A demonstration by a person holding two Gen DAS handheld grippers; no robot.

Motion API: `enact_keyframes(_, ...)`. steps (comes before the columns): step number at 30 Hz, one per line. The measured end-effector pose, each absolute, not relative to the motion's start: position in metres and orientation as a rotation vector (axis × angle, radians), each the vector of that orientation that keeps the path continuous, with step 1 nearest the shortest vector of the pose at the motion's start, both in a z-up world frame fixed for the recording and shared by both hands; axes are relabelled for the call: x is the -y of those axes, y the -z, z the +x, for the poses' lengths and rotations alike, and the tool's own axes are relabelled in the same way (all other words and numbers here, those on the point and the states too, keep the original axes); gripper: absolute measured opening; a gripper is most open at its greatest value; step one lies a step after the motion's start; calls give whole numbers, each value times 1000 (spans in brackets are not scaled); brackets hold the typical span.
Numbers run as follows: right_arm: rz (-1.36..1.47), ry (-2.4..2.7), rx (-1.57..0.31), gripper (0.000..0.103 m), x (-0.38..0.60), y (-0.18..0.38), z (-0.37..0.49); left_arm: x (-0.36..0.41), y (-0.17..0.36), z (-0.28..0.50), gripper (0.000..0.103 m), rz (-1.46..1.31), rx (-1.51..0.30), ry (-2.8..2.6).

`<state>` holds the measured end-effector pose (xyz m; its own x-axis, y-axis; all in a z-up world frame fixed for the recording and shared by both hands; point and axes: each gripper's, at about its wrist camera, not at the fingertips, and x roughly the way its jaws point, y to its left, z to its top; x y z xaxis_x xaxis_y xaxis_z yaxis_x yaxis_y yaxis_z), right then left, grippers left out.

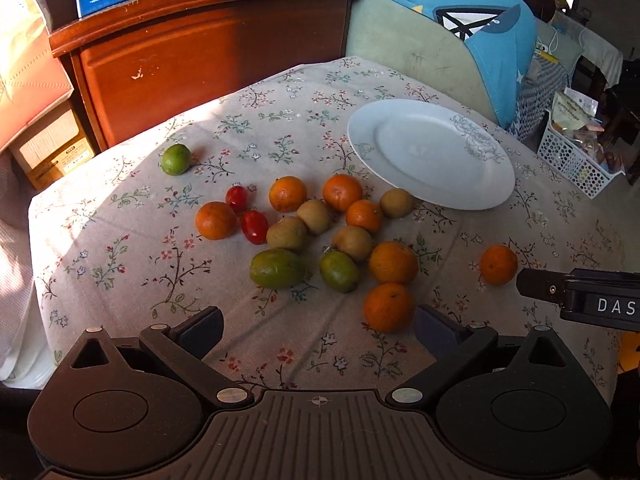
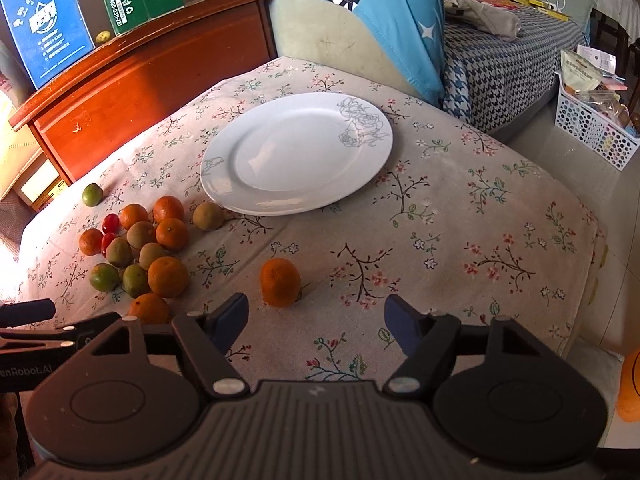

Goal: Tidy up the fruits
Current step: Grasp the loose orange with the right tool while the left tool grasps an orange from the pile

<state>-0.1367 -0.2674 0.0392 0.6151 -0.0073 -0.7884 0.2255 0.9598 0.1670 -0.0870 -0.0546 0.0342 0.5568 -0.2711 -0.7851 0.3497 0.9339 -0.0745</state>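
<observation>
Right tongs (image 2: 316, 322) stand apart, nothing between the pads, a lone mandarin (image 2: 280, 282) on end just ahead on the floral counter cloth (image 2: 460, 240). Left tongs (image 1: 320, 330) gape wide and empty above the cloth, a mandarin pile (image 1: 390, 306) just beyond, mixed with brown fruits, green ones and cherry tomatoes (image 1: 254, 226). The other tool's arm reads "DAS" (image 1: 616, 306). Past the pile lies a bare white plate (image 2: 296, 152) with a drawn rose

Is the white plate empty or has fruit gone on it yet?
Empty. The white plate shows only its bare glazed face in both views; every fruit lies on the floral tablecloth, including the lone orange.
</observation>
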Motion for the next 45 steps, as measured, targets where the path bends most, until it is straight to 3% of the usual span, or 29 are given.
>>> enact_keyframes(3, 264, 130, -905, 70, 267, -36, -135, 63, -33, -89, 100, 106, -893, 387)
enact_keyframes(8, 300, 115, -894, 62, 269, -33, -132, 75, -29, -91, 90, 139, -878, 415)
enact_keyframes(13, 303, 101, -890, 49, 266, -29, -128, 83, -22, -89, 66, 146, -887, 427)
enact_keyframes(18, 318, 98, -895, 39, 265, -23, -125, 83, -18, -85, 61, 114, -877, 439)
enact_keyframes(21, 334, 90, -883, 35, 265, -22, -124, 83, -15, -83, 49, 86, -890, 457)
enact_keyframes(23, 334, 84, -877, 34, 263, -22, -123, 84, -14, -84, 46, 101, -890, 458)
enact_keyframes(27, 327, 74, -876, 21, 260, -19, -120, 85, -13, -84, 33, 95, -887, 475)
enact_keyframes(35, 333, 79, -871, 21, 260, -19, -120, 82, -13, -84, 30, 74, -888, 484)
enact_keyframes(45, 352, 107, -855, 37, 261, -17, -117, 81, -12, -83, 31, 70, -884, 483)
